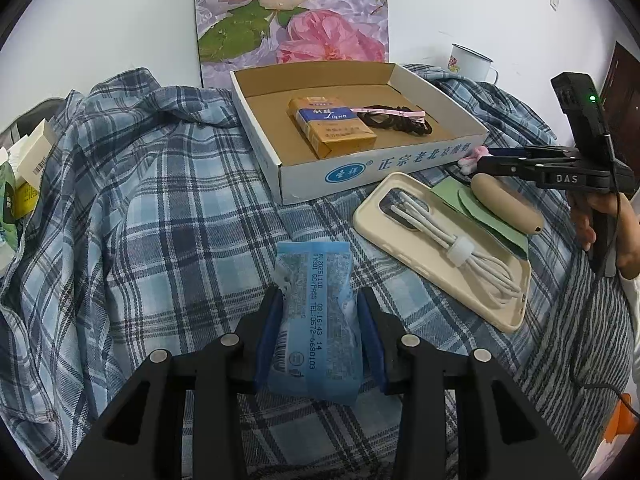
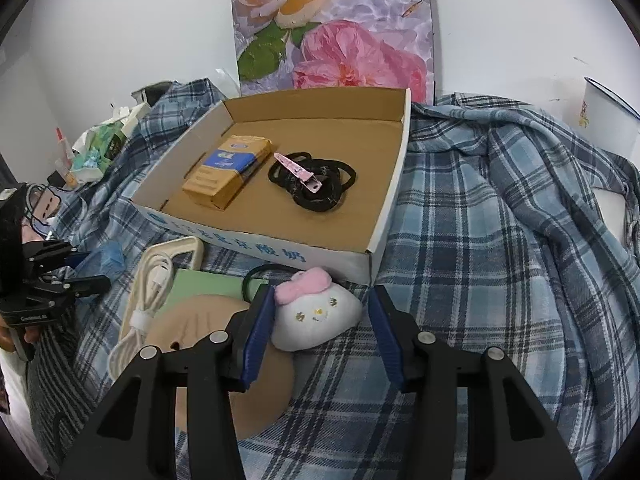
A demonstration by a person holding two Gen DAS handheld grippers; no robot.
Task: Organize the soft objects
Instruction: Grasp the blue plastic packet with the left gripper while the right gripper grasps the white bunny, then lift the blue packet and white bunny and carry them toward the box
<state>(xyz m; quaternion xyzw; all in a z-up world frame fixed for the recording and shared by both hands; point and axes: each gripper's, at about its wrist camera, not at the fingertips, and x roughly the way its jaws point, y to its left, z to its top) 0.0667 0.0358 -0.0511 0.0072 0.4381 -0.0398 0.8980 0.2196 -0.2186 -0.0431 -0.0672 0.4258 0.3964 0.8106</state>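
Plush [image 2: 316, 316] shows only on the right wrist, between the right gripper's [image 2: 322, 330] apart pads; left gripper [image 1: 318, 334] clamps packet [image 1: 316, 316], box [image 1: 400, 168] beyond.

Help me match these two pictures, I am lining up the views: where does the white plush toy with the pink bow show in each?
Left wrist view: only a pink and white bit of the white plush toy with the pink bow shows at right, beside the box's front corner, at the tip of the right tongs.
Right wrist view: the toy lies low at centre between those tongs.
Shared landmark: the open cardboard box.
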